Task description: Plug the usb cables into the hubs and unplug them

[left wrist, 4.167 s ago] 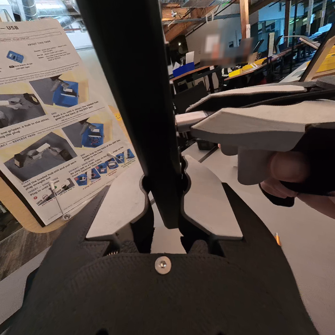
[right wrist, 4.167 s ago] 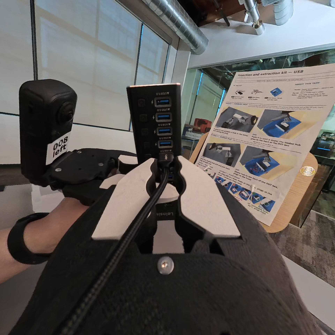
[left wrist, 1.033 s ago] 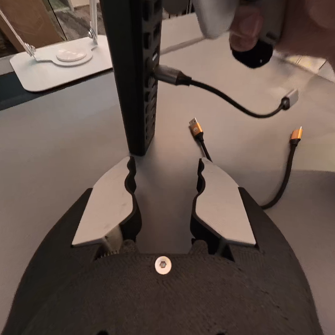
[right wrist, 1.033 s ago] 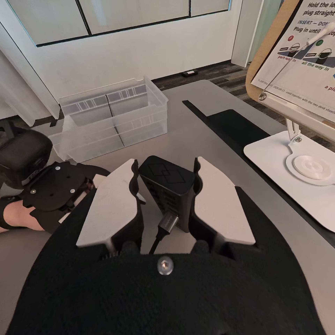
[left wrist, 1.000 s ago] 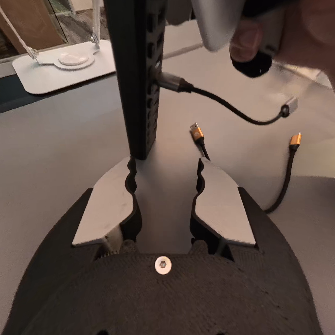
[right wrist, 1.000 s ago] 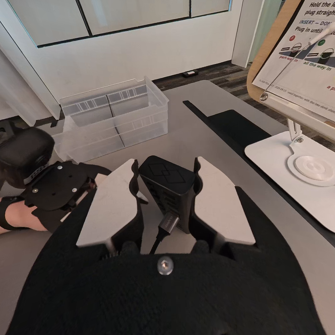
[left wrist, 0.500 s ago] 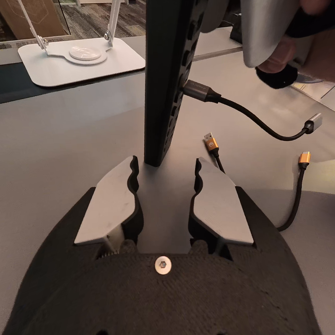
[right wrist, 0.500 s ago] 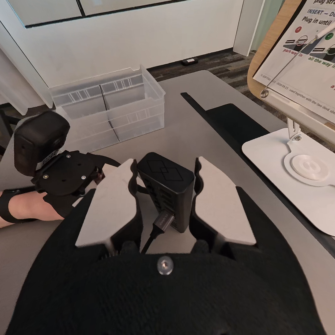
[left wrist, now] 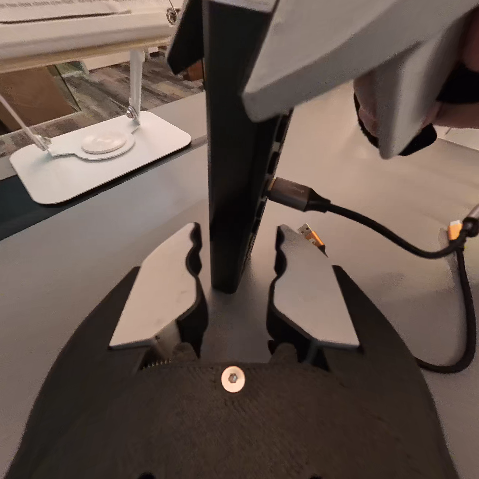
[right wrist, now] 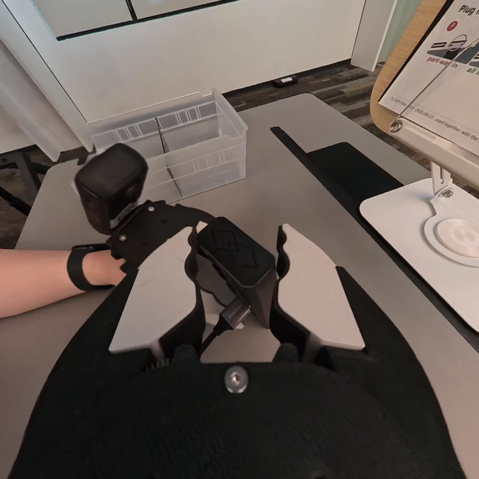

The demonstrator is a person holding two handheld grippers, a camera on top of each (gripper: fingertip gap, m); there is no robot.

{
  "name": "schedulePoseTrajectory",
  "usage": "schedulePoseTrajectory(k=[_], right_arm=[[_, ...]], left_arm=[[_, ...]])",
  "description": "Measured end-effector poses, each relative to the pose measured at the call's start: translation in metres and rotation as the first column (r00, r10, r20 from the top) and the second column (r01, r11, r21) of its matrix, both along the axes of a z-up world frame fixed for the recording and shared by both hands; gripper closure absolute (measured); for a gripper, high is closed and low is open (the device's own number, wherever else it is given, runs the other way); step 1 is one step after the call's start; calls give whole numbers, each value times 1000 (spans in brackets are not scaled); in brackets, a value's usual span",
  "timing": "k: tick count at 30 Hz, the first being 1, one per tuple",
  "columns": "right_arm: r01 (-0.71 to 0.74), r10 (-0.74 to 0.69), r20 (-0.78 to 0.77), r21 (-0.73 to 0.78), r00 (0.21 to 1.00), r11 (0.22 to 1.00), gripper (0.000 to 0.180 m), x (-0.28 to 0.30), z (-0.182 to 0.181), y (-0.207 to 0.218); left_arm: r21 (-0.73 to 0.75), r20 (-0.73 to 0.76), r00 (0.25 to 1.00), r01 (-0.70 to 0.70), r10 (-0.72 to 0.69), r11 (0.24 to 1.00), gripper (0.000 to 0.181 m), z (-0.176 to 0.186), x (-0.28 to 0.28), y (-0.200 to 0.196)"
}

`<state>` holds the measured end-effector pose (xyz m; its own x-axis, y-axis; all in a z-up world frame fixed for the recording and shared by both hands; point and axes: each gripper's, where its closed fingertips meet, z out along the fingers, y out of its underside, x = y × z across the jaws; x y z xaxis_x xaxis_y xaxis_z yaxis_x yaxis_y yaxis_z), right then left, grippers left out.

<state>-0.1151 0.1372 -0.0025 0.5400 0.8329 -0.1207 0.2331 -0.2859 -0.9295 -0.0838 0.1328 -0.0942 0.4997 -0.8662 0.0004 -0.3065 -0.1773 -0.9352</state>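
A black USB hub (left wrist: 233,181) stands upright, its lower end near the grey table (left wrist: 103,259). My right gripper (right wrist: 237,229) is shut on the hub's top end (right wrist: 236,248); it shows from the side in the left wrist view (left wrist: 311,64). A grey plug (left wrist: 290,193) on a black cable (left wrist: 375,228) sits in a side port; it also shows in the right wrist view (right wrist: 234,312). My left gripper (left wrist: 237,229) is open, its fingers either side of the hub's lower end, not touching.
An orange-tipped cable lies on the table, one plug (left wrist: 311,236) by my left gripper's right finger, the other (left wrist: 455,232) farther right. A clear plastic bin (right wrist: 181,145) stands far left. A white stand base (right wrist: 440,246) carries an instruction board (right wrist: 427,64). Tip to tip, the grippers are about 9 cm apart.
My left gripper let go of the hub and is now open, moving forward around its lower end. My right gripper moved from the plug to the hub's top.
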Motion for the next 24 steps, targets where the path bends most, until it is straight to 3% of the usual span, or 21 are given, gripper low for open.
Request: schedulePoseTrajectory(k=[2, 7, 9, 12, 14, 18, 21, 24], right_arm=[[-11, 11, -3, -11, 1000, 1000, 120, -1, -2, -1], [115, -116, 9, 106, 993, 988, 116, 19, 15, 2], [194, -189, -50, 158, 981, 968, 117, 38, 38, -11], [322, -307, -109, 173, 946, 931, 132, 69, 62, -52], [369, -358, -94, 158, 929, 916, 141, 75, 49, -86], [450, -456, 60, 89, 888, 889, 146, 80, -19, -129], [484, -485, 12, 59, 874, 873, 146, 70, -41, -128], [532, -547, 69, 161, 834, 832, 146, 70, -61, -105]], left_arm=[[-28, 12, 1000, 10, -10, 1000, 147, -1, 4, 1], [-97, 41, 994, -97, 101, 991, 149, -2, -4, 8], [-122, 58, 982, -170, 178, 978, 149, -2, -12, 12], [-85, 28, 973, -228, 231, 970, 150, -2, -21, 14], [-100, 42, 962, -264, 269, 959, 150, -2, -23, 15], [-92, 43, 950, -305, 310, 948, 149, -2, -23, 16], [-84, 38, 948, -312, 316, 946, 150, -2, -23, 16], [-89, 42, 947, -315, 319, 945, 150, -2, -24, 15]])
